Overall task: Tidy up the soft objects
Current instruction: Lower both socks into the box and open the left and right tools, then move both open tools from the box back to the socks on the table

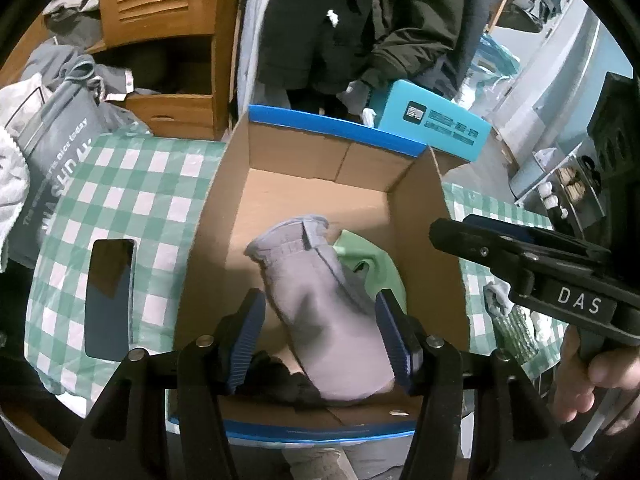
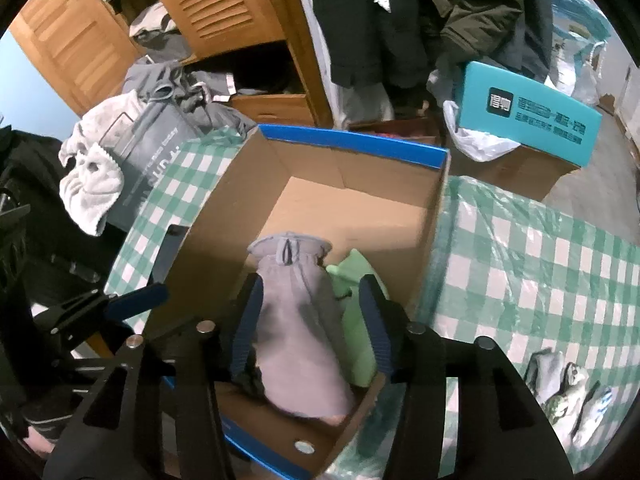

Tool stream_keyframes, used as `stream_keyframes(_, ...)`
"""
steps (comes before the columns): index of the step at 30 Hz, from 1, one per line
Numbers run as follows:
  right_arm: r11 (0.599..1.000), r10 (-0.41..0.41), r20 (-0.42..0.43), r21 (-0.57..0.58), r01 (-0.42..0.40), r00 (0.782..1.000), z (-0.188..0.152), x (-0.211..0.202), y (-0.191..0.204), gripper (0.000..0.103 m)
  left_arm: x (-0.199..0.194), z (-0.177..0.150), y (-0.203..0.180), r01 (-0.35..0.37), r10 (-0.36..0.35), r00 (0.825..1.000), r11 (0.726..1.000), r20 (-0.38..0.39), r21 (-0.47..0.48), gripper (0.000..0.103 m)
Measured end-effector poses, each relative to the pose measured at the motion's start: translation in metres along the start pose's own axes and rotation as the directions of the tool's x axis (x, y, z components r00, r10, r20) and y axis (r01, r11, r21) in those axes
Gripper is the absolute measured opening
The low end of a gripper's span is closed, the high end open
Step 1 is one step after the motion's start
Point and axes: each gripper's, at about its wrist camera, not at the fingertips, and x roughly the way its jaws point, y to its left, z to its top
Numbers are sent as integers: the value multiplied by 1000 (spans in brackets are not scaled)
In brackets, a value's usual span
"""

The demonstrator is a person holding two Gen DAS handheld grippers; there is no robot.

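Observation:
An open cardboard box [image 1: 224, 216] with a blue rim stands on the checked cloth. Inside it lies a grey glove [image 1: 320, 312], cuff toward the far end, partly over a green cloth [image 1: 372, 264] and a dark item [image 1: 280, 376]. My left gripper [image 1: 322, 336] hangs over the box with its blue pads on either side of the glove, open and not squeezing it. My right gripper [image 2: 312, 320] straddles the same glove [image 2: 296, 312] and the green cloth [image 2: 356, 320], also open. The right gripper's side shows at the right of the left wrist view.
A dark phone [image 1: 108, 296] lies on the green-checked tablecloth [image 1: 140, 184] left of the box. More gloves [image 2: 568, 392] lie on the cloth at the right. A grey bag [image 1: 52, 140], a wooden cabinet [image 1: 168, 4], hanging coats [image 1: 340, 20] and a teal box [image 1: 436, 128] stand behind.

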Motion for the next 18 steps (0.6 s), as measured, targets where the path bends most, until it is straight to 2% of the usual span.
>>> stream_keyframes(5, 1000, -20, 2, 8, 20, 1000, -8, -8, -10, 59, 0, 0, -11, 12, -12, 1000, 1000, 0, 17, 63)
stream_keyframes(18, 996, -54, 18, 66, 53, 998, -27, -32, -48, 66, 5, -3, -47, 37, -36, 999, 996, -17, 86, 64)
